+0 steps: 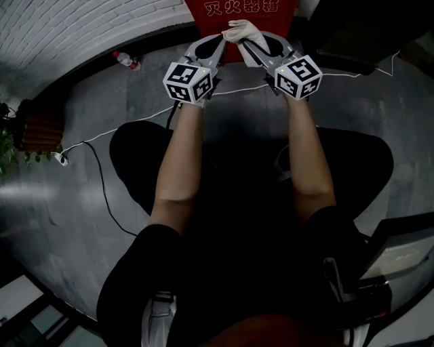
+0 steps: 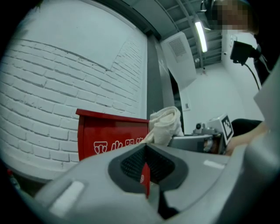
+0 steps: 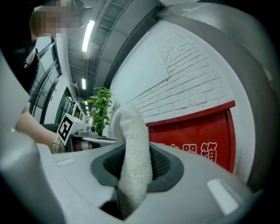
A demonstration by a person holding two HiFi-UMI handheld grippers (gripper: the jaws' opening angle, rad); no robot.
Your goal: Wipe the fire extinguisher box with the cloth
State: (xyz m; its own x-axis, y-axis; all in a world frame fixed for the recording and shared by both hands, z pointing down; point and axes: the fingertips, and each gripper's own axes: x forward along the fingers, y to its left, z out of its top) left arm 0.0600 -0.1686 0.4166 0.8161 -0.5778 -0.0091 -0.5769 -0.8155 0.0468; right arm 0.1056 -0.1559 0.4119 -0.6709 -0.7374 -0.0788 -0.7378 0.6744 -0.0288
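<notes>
The red fire extinguisher box with white characters stands against the white brick wall, just ahead of both grippers. It also shows in the left gripper view as the box and in the right gripper view as the box. My right gripper is shut on a white cloth, which sticks up out of its jaws. My left gripper is close beside it on the left, jaws shut with nothing between them. From the left gripper view the cloth hangs bunched just in front of the box's right edge.
A plastic bottle lies on the grey floor by the wall at left. A white cable runs across the floor. A potted plant stands at far left, and dark equipment at upper right. The person's dark-clad legs fill the lower middle.
</notes>
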